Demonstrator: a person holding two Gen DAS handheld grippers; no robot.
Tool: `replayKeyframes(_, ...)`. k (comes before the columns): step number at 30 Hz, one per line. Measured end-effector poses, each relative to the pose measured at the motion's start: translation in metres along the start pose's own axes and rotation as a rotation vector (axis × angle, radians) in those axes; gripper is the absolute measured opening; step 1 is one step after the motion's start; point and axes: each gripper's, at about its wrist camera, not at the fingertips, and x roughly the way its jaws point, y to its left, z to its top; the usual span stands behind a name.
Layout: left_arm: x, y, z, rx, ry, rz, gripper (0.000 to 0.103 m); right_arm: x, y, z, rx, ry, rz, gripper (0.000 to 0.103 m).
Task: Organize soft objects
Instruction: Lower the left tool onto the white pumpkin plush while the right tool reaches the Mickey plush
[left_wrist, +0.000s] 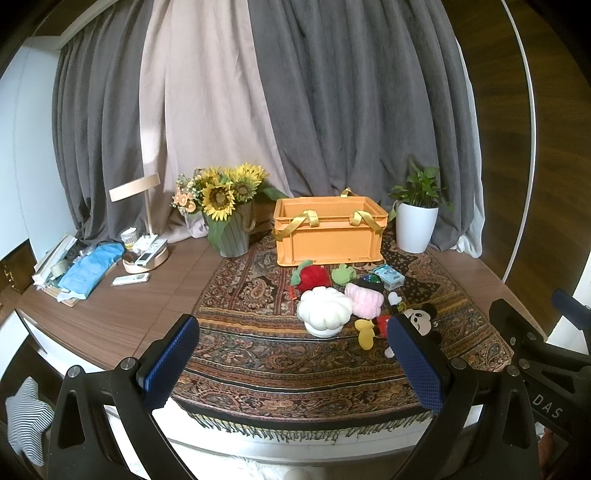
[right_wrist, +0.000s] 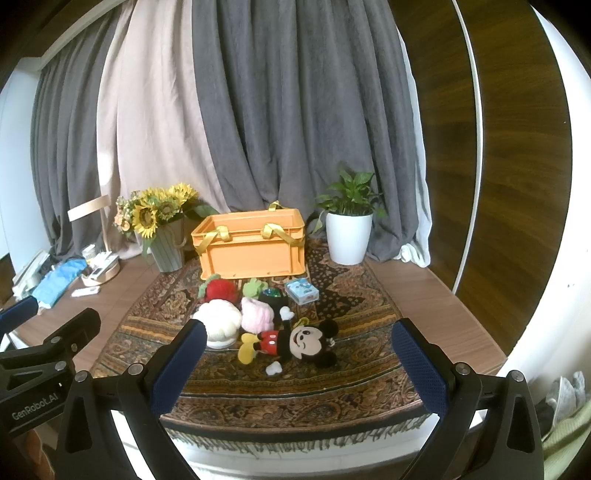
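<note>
Soft toys lie on a patterned rug (left_wrist: 258, 354) in front of an orange crate (left_wrist: 328, 236) (right_wrist: 251, 251) with yellow straps. There is a white pumpkin plush (left_wrist: 325, 308) (right_wrist: 219, 323), a pink plush (left_wrist: 364, 301) (right_wrist: 256, 314), a red strawberry plush (left_wrist: 312, 277) (right_wrist: 219, 290), a green plush (left_wrist: 342, 275) (right_wrist: 252, 287) and a Mickey Mouse doll (right_wrist: 291, 341) (left_wrist: 417, 321). My left gripper (left_wrist: 291, 354) is open and empty, short of the toys. My right gripper (right_wrist: 299, 362) is open and empty, just short of the Mickey doll.
A small blue box (left_wrist: 388, 277) (right_wrist: 302, 291) and a dark round thing (right_wrist: 272, 295) lie among the toys. A sunflower vase (left_wrist: 225, 218) stands left of the crate, a potted plant (left_wrist: 415, 221) right. A lamp, remotes and blue cloth (left_wrist: 92, 269) clutter the far left.
</note>
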Motion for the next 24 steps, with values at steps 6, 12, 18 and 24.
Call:
replayKeyframes(6, 0.013, 0.000, -0.008, 0.003, 0.030, -0.006, 0.103, 0.012, 0.001, -0.011, 0.008, 0.023, -0.004, 0.101)
replayKeyframes(12, 0.036, 0.002, -0.012, -0.001, 0.064, -0.026, 0.103, 0.035, 0.000, -0.016, 0.030, 0.073, 0.001, 0.101)
replayKeyframes(18, 0.069, 0.004, -0.006, 0.015, 0.111, -0.051, 0.103, 0.063, 0.000, -0.016, 0.071, 0.128, 0.002, 0.101)
replayKeyframes(24, 0.113, 0.005, 0.004, 0.044, 0.153, -0.090, 0.103, 0.105, 0.003, -0.010, 0.100, 0.196, -0.016, 0.101)
